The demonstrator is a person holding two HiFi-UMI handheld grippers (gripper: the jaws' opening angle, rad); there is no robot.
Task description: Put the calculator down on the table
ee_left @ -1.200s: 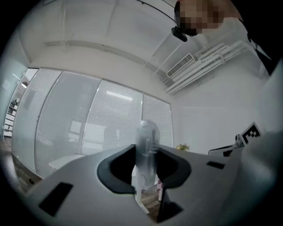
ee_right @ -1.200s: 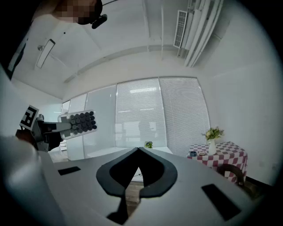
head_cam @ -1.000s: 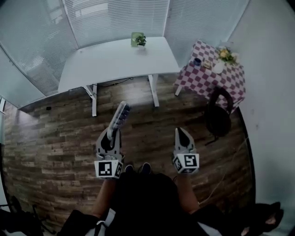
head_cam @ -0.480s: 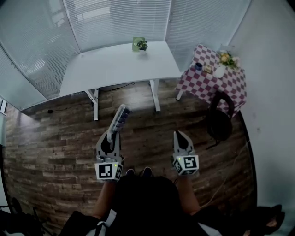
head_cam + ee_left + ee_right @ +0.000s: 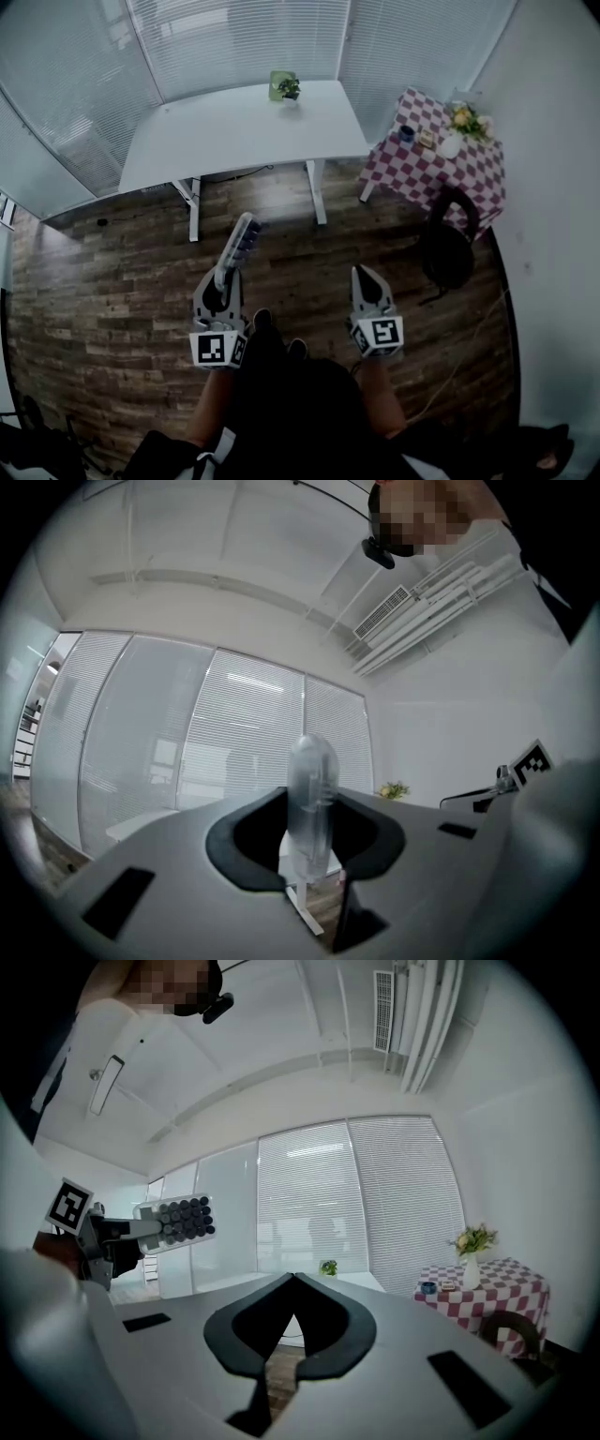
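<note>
Head view: the left hand-held gripper (image 5: 225, 277) carries a slim white calculator with dark keys (image 5: 241, 240) over wooden floor (image 5: 112, 281), well apart from the white bench (image 5: 244, 127).
Left gripper view: its jaws clamp the calculator edge-on.
Right gripper view: the right hand-held gripper (image 5: 293, 1283) has its jaws together, empty.

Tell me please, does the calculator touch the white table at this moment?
Apart. The head view shows the calculator held in the left claw above the wooden floor, with floor showing between it and the white table.
</note>
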